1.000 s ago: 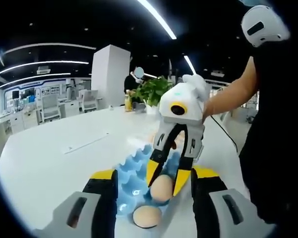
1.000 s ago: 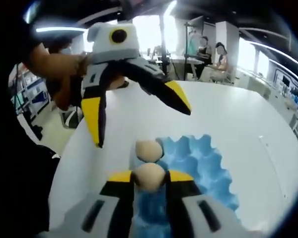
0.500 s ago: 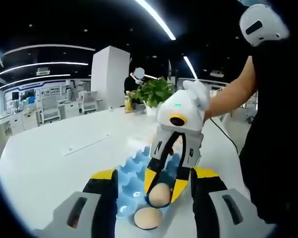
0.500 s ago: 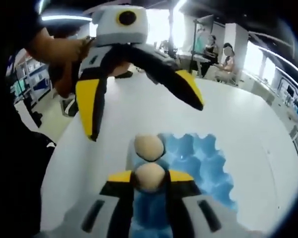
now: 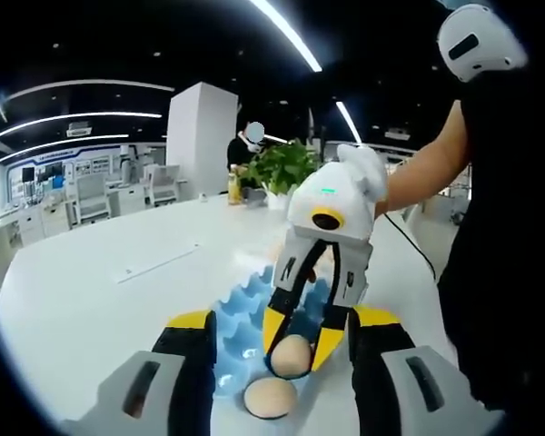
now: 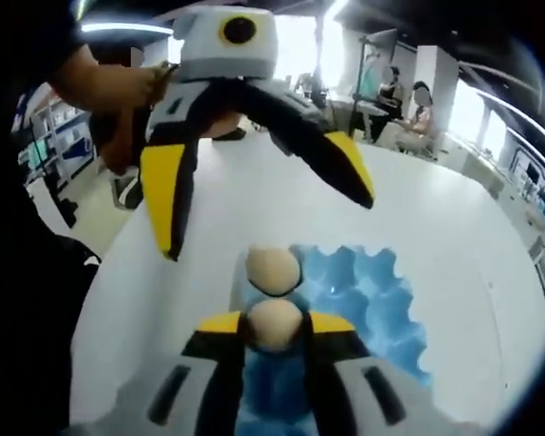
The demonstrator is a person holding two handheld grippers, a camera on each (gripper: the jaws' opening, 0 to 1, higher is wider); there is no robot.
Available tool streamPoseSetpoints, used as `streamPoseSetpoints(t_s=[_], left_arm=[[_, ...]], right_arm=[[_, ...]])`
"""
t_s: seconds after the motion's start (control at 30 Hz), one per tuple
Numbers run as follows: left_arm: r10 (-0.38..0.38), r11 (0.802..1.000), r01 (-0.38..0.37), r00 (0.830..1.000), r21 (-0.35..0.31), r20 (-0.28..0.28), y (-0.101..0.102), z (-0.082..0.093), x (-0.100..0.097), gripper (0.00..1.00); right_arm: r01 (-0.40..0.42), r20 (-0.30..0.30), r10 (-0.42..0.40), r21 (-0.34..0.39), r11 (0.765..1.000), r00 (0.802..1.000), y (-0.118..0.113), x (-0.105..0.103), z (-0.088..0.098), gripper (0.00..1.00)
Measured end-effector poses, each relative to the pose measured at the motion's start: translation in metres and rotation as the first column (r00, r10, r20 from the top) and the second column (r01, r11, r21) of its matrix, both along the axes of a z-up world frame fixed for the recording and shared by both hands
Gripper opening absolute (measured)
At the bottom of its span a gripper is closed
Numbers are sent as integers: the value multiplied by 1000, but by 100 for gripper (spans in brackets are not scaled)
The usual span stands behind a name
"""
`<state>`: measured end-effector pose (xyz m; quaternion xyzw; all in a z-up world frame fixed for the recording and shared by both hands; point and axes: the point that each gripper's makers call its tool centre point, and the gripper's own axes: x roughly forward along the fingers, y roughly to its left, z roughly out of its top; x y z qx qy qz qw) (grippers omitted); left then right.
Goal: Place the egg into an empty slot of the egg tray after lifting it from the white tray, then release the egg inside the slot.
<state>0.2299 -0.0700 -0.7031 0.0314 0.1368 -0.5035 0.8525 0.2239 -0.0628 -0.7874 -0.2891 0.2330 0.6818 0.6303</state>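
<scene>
Since a second ago the right hand-held gripper [image 5: 292, 338] has sunk a little lower over the blue egg tray [image 5: 241, 331], carrying its egg [image 5: 291, 356] down toward a slot at the tray's near edge; little else has changed. Seen from the left gripper view, the right one points steeply down, its yellow-tipped jaws closed on either side of that egg, which sits low in or just above the slot (whether it already rests on the tray cannot be told). A second egg [image 5: 270, 398] lies in the neighbouring slot, nearer the camera, just beside the held one. The other slots that show are bare blue cups. In the right gripper view the same pair appears: the held egg [image 6: 274, 325] is pinched between the right hand-held gripper [image 6: 274, 329] jaws at the bottom, and the second egg [image 6: 272, 270] sits in the slot just beyond it, with the tray [image 6: 372, 300] spreading to the right on the white desk [image 6: 436, 218]. The left hand-held gripper [image 6: 263, 213] hangs above the tray in that view, jaws spread wide and holding nothing; in its own view its jaws [image 5: 277, 350] likewise stand well apart on either side of the tray. A person's hand [image 5: 409, 186] grips the right tool. A potted plant [image 5: 277, 168] stands far back on the desk [image 5: 91, 300].
</scene>
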Motion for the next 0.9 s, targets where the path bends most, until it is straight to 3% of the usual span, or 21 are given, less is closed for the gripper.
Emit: streamPoseSetpoints(t_s=[0.17,0.27,0.7,0.9], left_arm=[[2,1000,-2,1000,6,3,1,0,0,60],[2,1000,-2,1000,18,3,2,-1,-1,60],[-3,1000,3,1000,23,4,-1,-1,-1,59],[-11,1000,11,1000,20,6,-5,0,-2,59]], right_arm=[[-10,6,10,22,1000,1000,0,0,1,27],[1,6,-1,33,999,1000,-3,2,2,33],[71,-15,-70,89,993,997,-23,7,10,32],[107,-3,-107,75,991,994,-45,10,9,31]])
